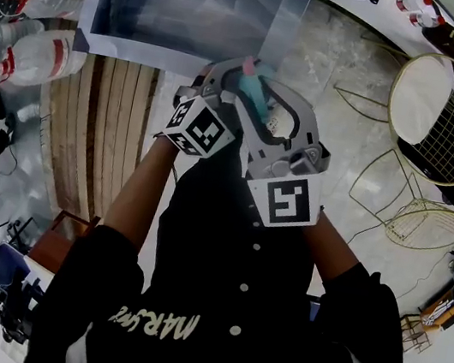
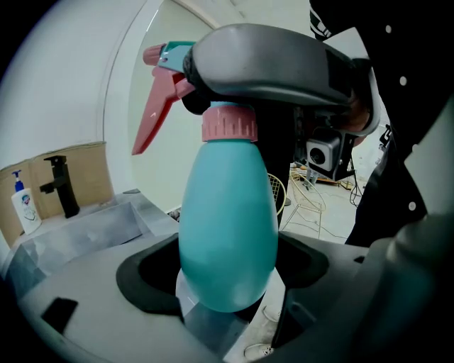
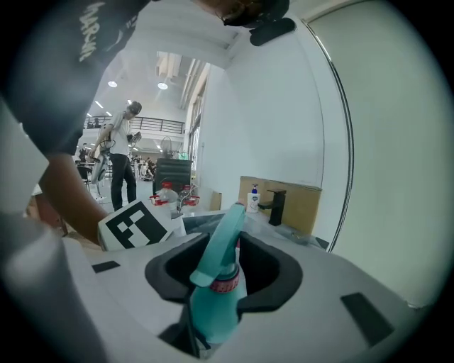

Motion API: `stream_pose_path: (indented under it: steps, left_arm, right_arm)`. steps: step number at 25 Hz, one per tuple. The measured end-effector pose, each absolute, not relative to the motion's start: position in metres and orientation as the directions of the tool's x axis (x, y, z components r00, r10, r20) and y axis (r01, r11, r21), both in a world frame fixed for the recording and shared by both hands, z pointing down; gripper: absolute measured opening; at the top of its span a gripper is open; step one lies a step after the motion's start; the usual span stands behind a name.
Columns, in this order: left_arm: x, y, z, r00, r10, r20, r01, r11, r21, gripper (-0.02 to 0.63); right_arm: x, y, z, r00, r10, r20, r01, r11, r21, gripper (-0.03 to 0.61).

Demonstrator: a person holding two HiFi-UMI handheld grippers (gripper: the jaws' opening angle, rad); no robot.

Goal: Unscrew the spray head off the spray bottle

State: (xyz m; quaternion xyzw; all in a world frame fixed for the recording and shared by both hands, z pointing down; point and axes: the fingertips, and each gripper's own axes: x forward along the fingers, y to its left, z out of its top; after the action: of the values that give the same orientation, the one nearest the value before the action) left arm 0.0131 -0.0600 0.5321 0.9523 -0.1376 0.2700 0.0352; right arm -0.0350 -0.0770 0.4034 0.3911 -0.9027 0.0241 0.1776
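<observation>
Spray bottle [image 2: 227, 213] in left claw [image 2: 227, 268], spray head [image 3: 225, 237] in right claw [image 3: 225, 278]

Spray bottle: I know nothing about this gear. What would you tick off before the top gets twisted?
1. Left gripper jaws clamped on the spray bottle body: ok.
2. Right gripper jaws closed round the spray head: ok, they seem to pinch near the pink collar.
3. Trigger sticking out clear of both grippers: ok.
4. Bottle held off any surface, free to turn: ok.
5. Collar already loosened on its thread: cannot tell.
6. Liquid inside that might spill: cannot tell, the body is opaque.
</observation>
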Motion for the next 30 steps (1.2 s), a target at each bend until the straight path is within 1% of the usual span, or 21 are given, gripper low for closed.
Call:
stream_pose_path:
  steps: [3, 6, 8, 12, 15, 17, 21, 22, 23, 24, 27, 30]
  left_arm:
    - [0.014, -0.06, 0.532, 0.821, -0.237, 0.519, -0.273, -0.962, -0.008, 0.403]
    - [0.014, -0.06, 0.532, 0.828, -0.227, 0.513, -0.262, -0.965, -0.003, 0.405]
    - [0.014, -0.06, 0.532, 0.832, -0.218, 0.509, -0.254, -0.967, 0.001, 0.405]
    - [0.015, -0.06, 0.532, 0.839, -0.203, 0.504, -0.237, -0.971, 0.004, 0.405]
    - [0.017, -0.06, 0.531, 0.837, -0.197, 0.51, -0.228, -0.974, -0.002, 0.405]
    - [0.017, -0.06, 0.531, 0.835, -0.194, 0.515, -0.227, -0.974, 0.0, 0.405]
    - [0.017, -0.06, 0.532, 0.833, -0.194, 0.519, -0.229, -0.973, 0.003, 0.404]
    - [0.017, -0.06, 0.532, 0.832, -0.195, 0.519, -0.23, -0.973, 0.003, 0.405]
    - [0.017, -0.06, 0.532, 0.832, -0.197, 0.519, -0.232, -0.973, 0.004, 0.405]
    - [0.016, -0.06, 0.532, 0.832, -0.198, 0.518, -0.235, -0.972, 0.005, 0.405]
    - [0.015, -0.059, 0.531, 0.831, -0.203, 0.517, -0.242, -0.97, 0.008, 0.405]
    - [0.015, -0.06, 0.531, 0.829, -0.209, 0.518, -0.248, -0.969, 0.005, 0.405]
  right_arm:
    - [-0.035, -0.075, 0.403, -0.675, -0.665, 0.32, -0.679, 0.73, 0.084, 0.138]
    - [-0.035, -0.073, 0.403, -0.749, -0.595, 0.291, -0.603, 0.794, 0.073, 0.127]
    - [-0.037, -0.071, 0.403, -0.811, -0.519, 0.27, -0.524, 0.85, 0.058, 0.122]
    - [-0.037, -0.066, 0.403, -0.919, -0.315, 0.238, -0.317, 0.948, 0.029, 0.12]
    - [-0.035, -0.062, 0.403, -0.951, -0.19, 0.244, -0.19, 0.981, 0.026, 0.121]
    - [-0.035, -0.061, 0.404, -0.954, -0.154, 0.258, -0.153, 0.988, 0.022, 0.121]
    - [-0.034, -0.061, 0.405, -0.938, -0.191, 0.29, -0.19, 0.981, 0.032, 0.127]
    - [-0.033, -0.06, 0.407, -0.928, -0.213, 0.305, -0.212, 0.977, 0.036, 0.141]
    - [-0.032, -0.06, 0.409, -0.914, -0.24, 0.326, -0.241, 0.97, 0.039, 0.177]
    - [-0.03, -0.059, 0.412, -0.895, -0.276, 0.35, -0.28, 0.959, 0.042, 0.223]
    - [-0.02, -0.061, 0.418, -0.808, -0.43, 0.403, -0.448, 0.893, 0.054, 0.229]
    - [-0.016, -0.066, 0.422, -0.711, -0.57, 0.413, -0.605, 0.794, 0.055, 0.229]
